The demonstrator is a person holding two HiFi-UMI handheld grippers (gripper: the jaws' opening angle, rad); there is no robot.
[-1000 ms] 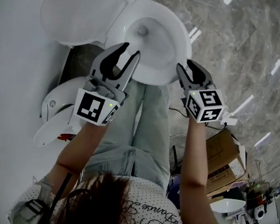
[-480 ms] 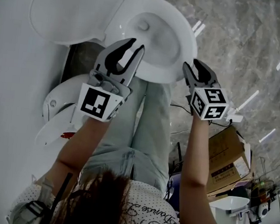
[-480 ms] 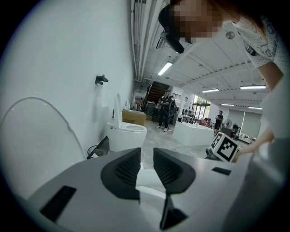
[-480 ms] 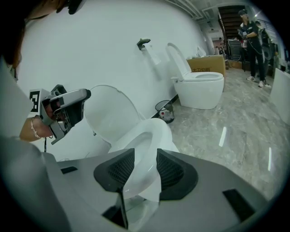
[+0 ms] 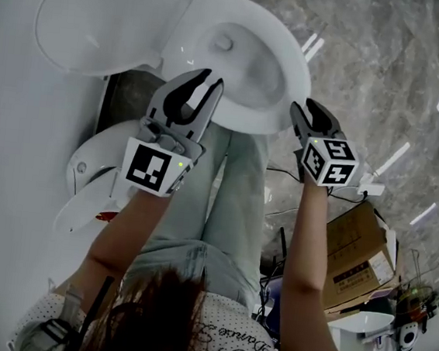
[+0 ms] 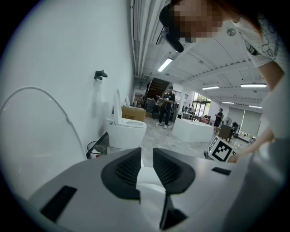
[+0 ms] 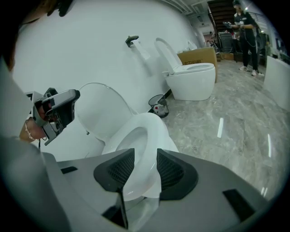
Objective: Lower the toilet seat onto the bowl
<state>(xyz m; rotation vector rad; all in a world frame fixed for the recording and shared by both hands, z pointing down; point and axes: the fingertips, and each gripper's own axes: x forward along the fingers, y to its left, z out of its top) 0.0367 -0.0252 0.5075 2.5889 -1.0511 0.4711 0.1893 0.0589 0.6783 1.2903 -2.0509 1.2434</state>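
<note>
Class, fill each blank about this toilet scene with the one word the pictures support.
1. The white oval toilet lid stands ___, not down.
2. The right gripper is closed on the toilet's white ring-shaped ___.
3. The brown box beside the person's right arm is made of ___.
Missing words: up; seat; cardboard.

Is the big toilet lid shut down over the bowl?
No, in the head view the lid stands raised behind the toilet, and the bowl lies open beside it.
</note>
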